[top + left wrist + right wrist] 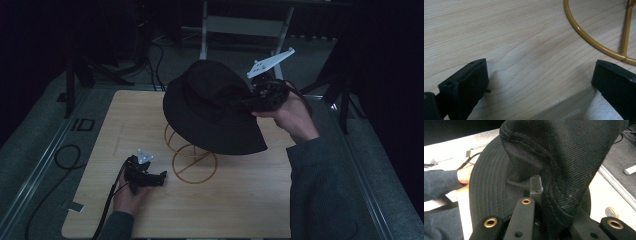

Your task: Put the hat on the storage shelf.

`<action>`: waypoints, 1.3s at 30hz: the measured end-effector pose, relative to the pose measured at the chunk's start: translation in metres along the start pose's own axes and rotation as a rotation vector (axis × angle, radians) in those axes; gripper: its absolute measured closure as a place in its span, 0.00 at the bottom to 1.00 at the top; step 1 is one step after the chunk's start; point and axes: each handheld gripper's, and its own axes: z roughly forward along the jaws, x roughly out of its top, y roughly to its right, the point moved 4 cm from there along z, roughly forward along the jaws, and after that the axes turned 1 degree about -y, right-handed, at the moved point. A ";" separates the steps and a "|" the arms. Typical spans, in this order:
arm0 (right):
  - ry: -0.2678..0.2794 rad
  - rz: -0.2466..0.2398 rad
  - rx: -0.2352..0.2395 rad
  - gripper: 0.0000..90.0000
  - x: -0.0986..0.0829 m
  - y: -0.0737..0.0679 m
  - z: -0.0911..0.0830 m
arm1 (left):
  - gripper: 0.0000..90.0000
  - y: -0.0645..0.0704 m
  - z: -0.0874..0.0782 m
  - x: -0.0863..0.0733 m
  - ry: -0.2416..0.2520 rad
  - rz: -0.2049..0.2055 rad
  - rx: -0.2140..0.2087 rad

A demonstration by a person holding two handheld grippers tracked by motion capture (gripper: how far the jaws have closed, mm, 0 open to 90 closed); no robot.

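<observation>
One hand-held gripper, the right [257,97], pinches the black hat [212,107] directly above the gold wire stand [192,159]; left hand-held gripper [159,177] rests wide, nearer the stand's base.

The room was dim, its far side almost black. A light wooden table [150,110] with rounded corners stood on grey carpet [30,145]. Black cables [65,157] looped over the carpet at the left and further back. Beyond the table stood a pale metal frame [245,25] with two legs and a crossbar. Dark stand legs [70,85] rose at both sides.
</observation>
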 end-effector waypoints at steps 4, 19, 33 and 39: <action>-0.015 -0.011 -0.005 0.98 0.001 0.000 0.004 | 0.01 0.000 0.000 0.000 0.001 0.000 0.000; -0.042 -0.024 0.017 0.98 0.007 -0.005 0.026 | 0.01 0.000 0.000 0.000 0.001 0.001 0.001; -0.062 -0.043 0.044 0.97 0.009 -0.015 0.045 | 0.01 0.000 0.000 0.000 0.001 0.001 0.001; -0.073 -0.046 0.051 0.96 0.009 -0.017 0.049 | 0.01 0.000 0.000 0.000 0.001 0.001 0.001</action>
